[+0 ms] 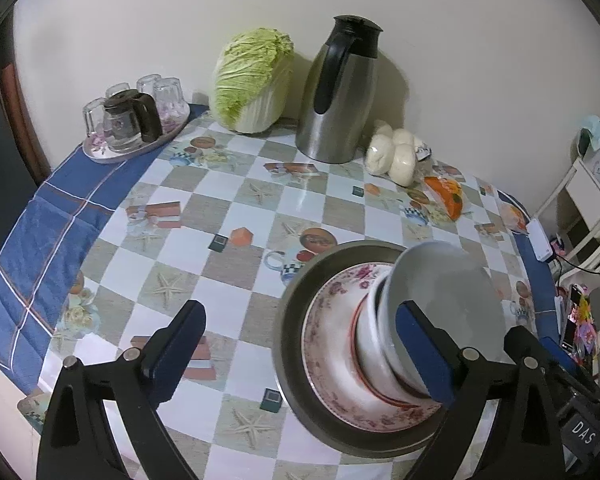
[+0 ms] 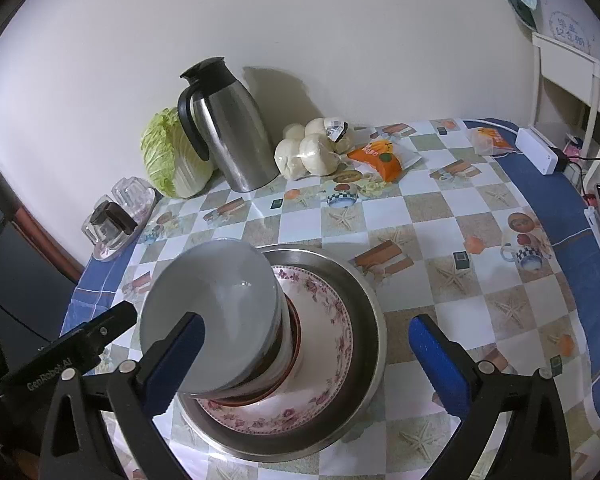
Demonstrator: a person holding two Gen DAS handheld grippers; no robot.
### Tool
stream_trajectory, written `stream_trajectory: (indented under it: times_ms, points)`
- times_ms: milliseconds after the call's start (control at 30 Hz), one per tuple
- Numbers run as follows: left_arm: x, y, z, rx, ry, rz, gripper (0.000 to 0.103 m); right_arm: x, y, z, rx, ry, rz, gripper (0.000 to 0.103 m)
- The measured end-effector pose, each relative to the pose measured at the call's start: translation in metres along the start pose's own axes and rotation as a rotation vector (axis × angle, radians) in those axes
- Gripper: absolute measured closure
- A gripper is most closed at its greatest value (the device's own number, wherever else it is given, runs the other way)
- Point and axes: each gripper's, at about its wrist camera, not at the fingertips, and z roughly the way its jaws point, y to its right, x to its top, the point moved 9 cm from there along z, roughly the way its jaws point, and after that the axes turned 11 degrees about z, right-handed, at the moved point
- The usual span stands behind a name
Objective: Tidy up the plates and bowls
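A stack stands on the checked table: a steel basin [image 1: 296, 308] [image 2: 364, 300], a floral plate [image 1: 332, 344] [image 2: 332, 332] in it, and stacked white bowls on the plate, the top bowl [image 1: 448, 292] [image 2: 216, 308] white and empty. My left gripper [image 1: 300, 348] is open and empty; its right finger [image 1: 424, 356] is in front of the bowls. My right gripper [image 2: 308, 364] is open and empty, spread across the stack; its left finger [image 2: 176, 364] overlaps the top bowl. The left gripper's tip [image 2: 100, 328] shows at the left of the right wrist view.
Against the wall stand a steel thermos jug [image 1: 340, 96] [image 2: 228, 128], a cabbage [image 1: 252, 80] [image 2: 168, 156], bagged buns [image 1: 396, 152] [image 2: 312, 152] and a tray of glasses [image 1: 132, 120] [image 2: 116, 216]. An orange packet [image 1: 448, 196] [image 2: 380, 156] and a white box [image 2: 536, 152] lie at the right.
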Motion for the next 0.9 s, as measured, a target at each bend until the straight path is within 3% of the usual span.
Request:
stream_trajectory:
  times_ms: [667,900]
  points:
    - [-0.033,-0.015,-0.011,0.074,0.009,0.068,0.006,-0.033,0.005,-0.018,0.004,0.03,-0.037,0.0]
    - [-0.051,-0.014,-0.01,0.047,-0.008,0.094,0.006,-0.055,0.016,-0.014,-0.028,0.004,-0.053,0.0]
